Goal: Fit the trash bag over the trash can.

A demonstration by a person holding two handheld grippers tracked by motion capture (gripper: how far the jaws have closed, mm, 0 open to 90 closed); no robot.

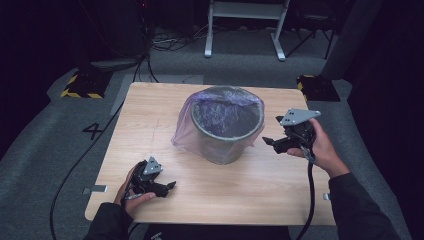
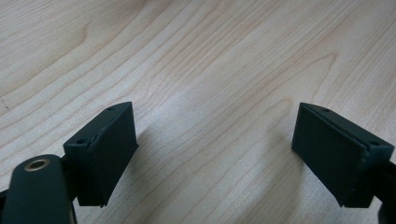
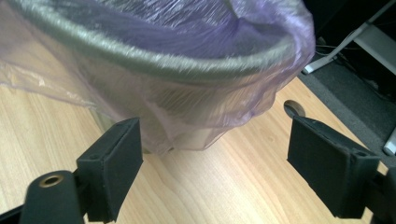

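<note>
The right gripper [image 1: 272, 142], jaws apart, hovered beside a bin [image 1: 227, 122] lined with a purple bag [image 1: 184, 131]; the left gripper [image 1: 167, 187], also apart, sat near the table [image 1: 150, 115].

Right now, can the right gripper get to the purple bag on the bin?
Probably yes. The right gripper hangs just beside the bin, its fingers spread wide, and the purple bag drapes right ahead of them. Only bare table lies between, so nothing seems to block the way.

Bin [image 3: 154, 60] cropped by frame; base behind liner [image 3: 196, 116].
</note>
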